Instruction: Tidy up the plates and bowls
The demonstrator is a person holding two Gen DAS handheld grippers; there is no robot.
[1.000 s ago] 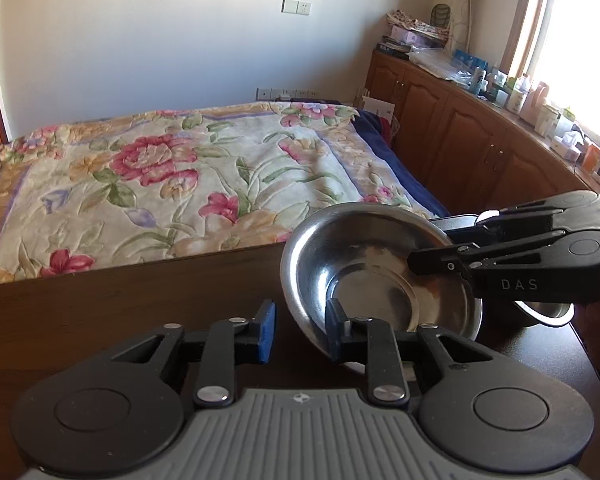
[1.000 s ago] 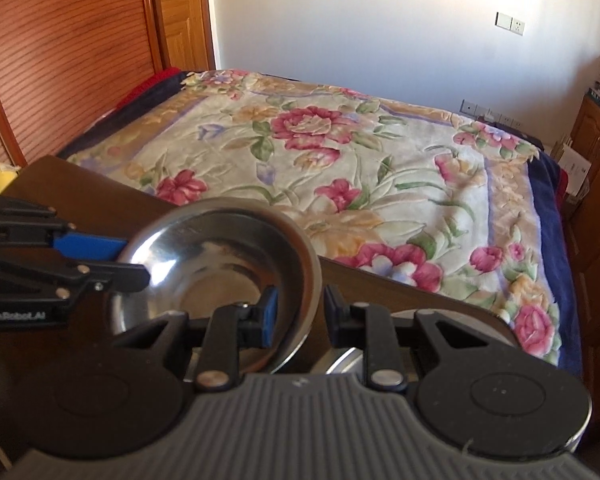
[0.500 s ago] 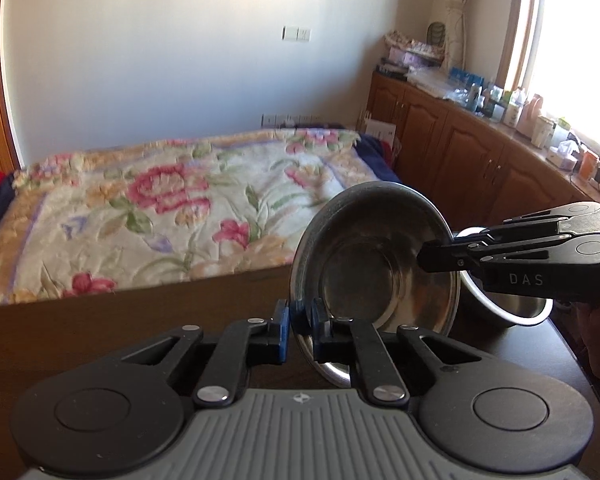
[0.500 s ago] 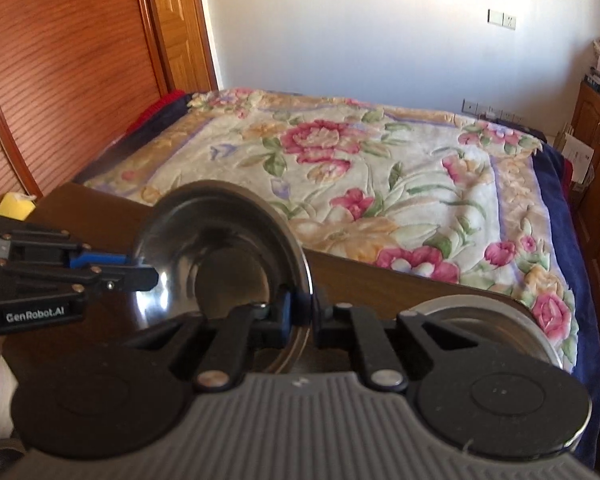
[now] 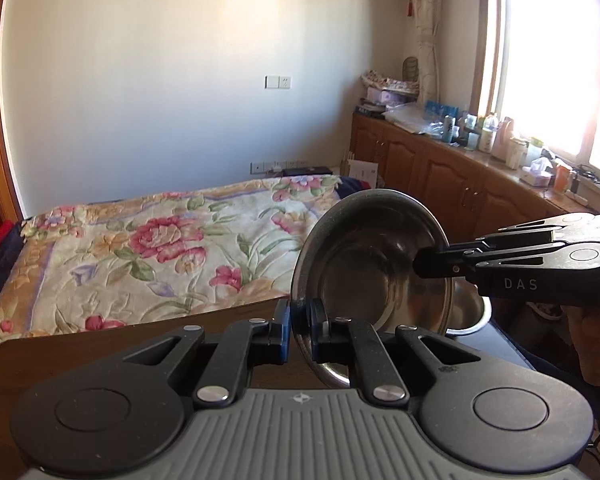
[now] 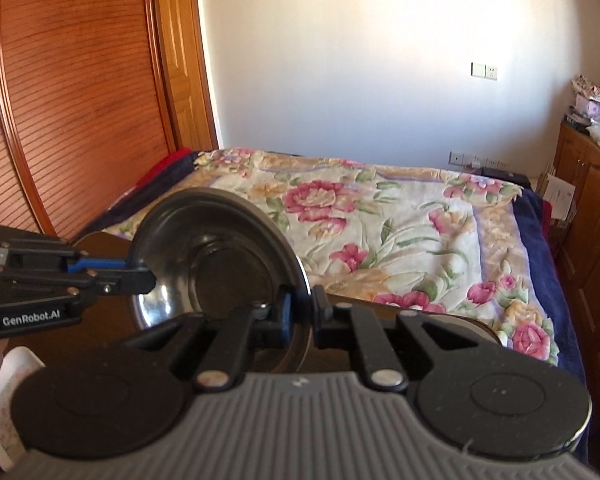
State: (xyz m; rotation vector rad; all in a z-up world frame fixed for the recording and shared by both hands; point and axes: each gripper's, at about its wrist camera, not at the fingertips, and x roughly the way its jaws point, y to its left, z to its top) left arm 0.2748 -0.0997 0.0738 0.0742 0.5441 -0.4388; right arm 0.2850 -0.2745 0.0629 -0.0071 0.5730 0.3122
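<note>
Steel bowl (tilted) blocks second bowl, bed beyond.

Daylight is pouring in through the window, which is blowing out to white, and washing the wall evenly. Both views are staying sharp (edges are bowing under fisheye distortion). The steel bowl is catching small glints, its inside lying dim.
</note>
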